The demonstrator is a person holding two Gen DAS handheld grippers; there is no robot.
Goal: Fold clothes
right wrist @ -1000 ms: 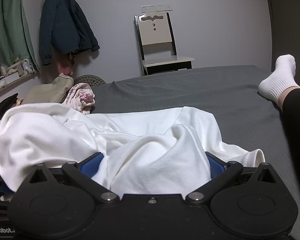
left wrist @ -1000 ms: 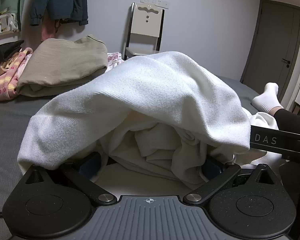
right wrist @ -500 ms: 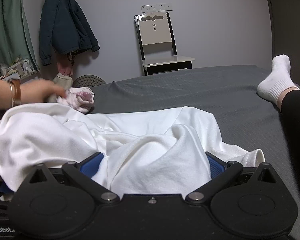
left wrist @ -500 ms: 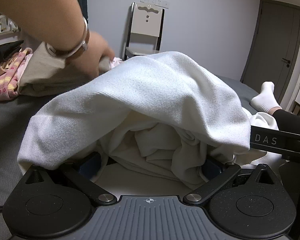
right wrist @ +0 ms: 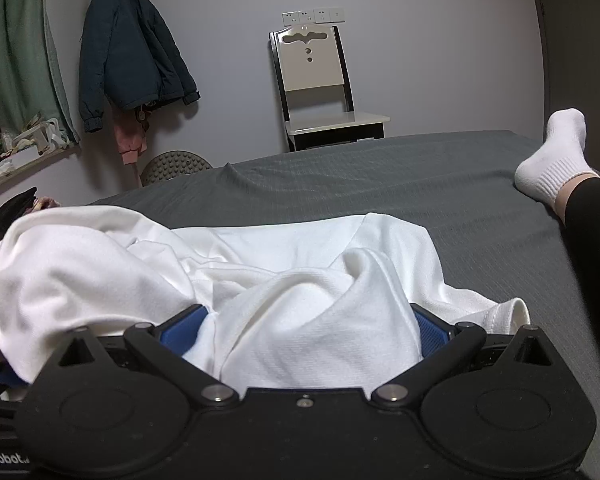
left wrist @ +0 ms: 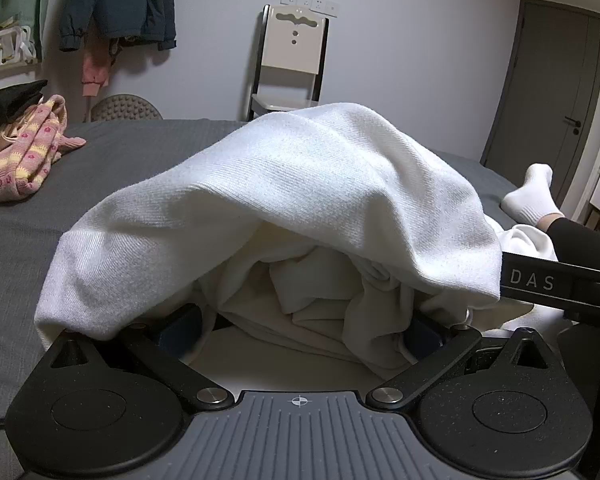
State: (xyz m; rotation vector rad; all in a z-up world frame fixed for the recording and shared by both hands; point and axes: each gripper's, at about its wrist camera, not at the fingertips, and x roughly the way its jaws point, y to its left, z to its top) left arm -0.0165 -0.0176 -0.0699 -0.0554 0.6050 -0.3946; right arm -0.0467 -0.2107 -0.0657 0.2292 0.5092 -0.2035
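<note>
The white knit garment (left wrist: 284, 208) is lying heaped on the dark grey bed (right wrist: 380, 176), bunched at the near edge where both tools are sitting. The left hand-held gripper (left wrist: 298, 320) is standing with its fingers spread wide and a thick fold of the cloth is draping over both fingertips and filling the gap between them; whether the pads are actually pinching the fabric cannot be told, since the cloth is hiding them. The right hand-held gripper (right wrist: 312, 320) is likewise spread wide, with a ridge of the same white cloth rising between its blue pads (right wrist: 182, 326) and spilling over the tool's front; a firm hold cannot be confirmed here either.

Judging from the right wrist view, the garment's long axis is running across the bed, parallel to the near edge, from the bulky mound at the left to the ribbed cuff (right wrist: 508, 312) at the right. The flatter panel is stretching away toward the far edge. The cuff end is lying just beside the right tool, so that hand is looking nearer to it, while the left one is sitting under the mound. The person's leg in black with a white sock (right wrist: 556, 160) is resting along the bed's right edge, near the cuff. A pink patterned knit (left wrist: 24, 152) is lying well apart at the left edge.
</note>
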